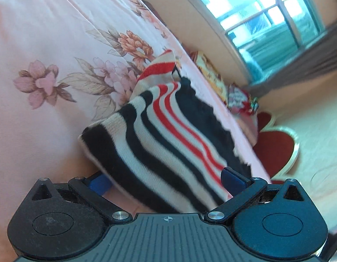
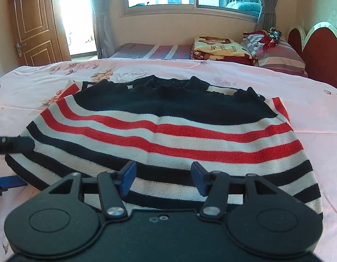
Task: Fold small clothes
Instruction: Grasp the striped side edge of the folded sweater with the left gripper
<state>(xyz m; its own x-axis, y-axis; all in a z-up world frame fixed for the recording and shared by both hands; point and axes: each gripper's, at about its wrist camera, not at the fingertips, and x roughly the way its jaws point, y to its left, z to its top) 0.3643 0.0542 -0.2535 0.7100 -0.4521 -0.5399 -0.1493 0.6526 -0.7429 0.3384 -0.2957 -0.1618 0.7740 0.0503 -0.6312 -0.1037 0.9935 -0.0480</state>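
Left wrist: gripper (image 1: pixel 166 179) gaping wide, straddling a corner of the striped sweater (image 1: pixel 168 135), lying on the pink floral bedsheet (image 1: pixel 48 32).

Right wrist: gripper (image 2: pixel 164 179) hanging unclenched just over the sweater's near hem, sweater (image 2: pixel 168 131) lying folded on the sheet (image 2: pixel 316 109), pillows (image 2: pixel 277 52) sitting behind.

On my left gripper (image 1: pixel 166 179) I see a matte black body with a ribbed centre plate carrying a small white crosshair mark, round black discs at each side, silver screws at the link arms, and blue finger pads (image 1: pixel 232 178). My right gripper (image 2: pixel 163 180) looks alike: black housing, silver pivot screws, triangular cut-outs, blue pads (image 2: pixel 128 178)
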